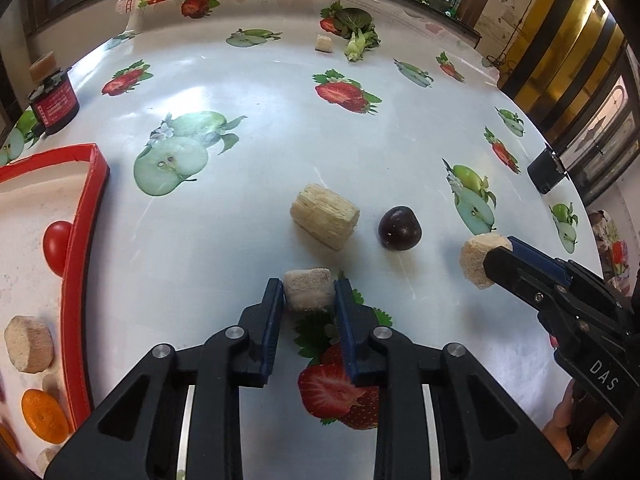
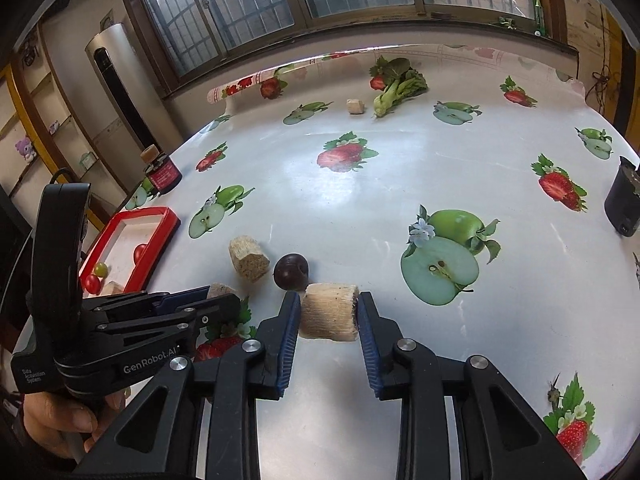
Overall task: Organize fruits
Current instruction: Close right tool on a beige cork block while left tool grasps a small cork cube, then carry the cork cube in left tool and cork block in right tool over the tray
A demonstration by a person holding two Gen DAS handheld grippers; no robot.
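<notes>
My left gripper [image 1: 309, 294] is shut on a small beige sugarcane chunk [image 1: 309, 294], held just above the fruit-print tablecloth; it also shows in the right wrist view [image 2: 222, 290]. My right gripper [image 2: 329, 310] is shut on a larger beige chunk [image 2: 329, 312], seen from the left wrist view [image 1: 478, 258] at the right. A third chunk [image 1: 325, 215] and a dark plum [image 1: 400, 227] lie on the table between and beyond the grippers. A red-rimmed tray [image 1: 86, 216] at the left holds a red tomato [image 1: 56, 246], an orange [image 1: 44, 416] and a beige slice [image 1: 28, 344].
A black jar with a red label [image 1: 54, 102] stands at the far left with a chunk on top. A leafy green vegetable [image 1: 358, 36] and a small chunk [image 1: 323, 44] lie at the far edge. A black device [image 2: 622, 204] sits at the right edge.
</notes>
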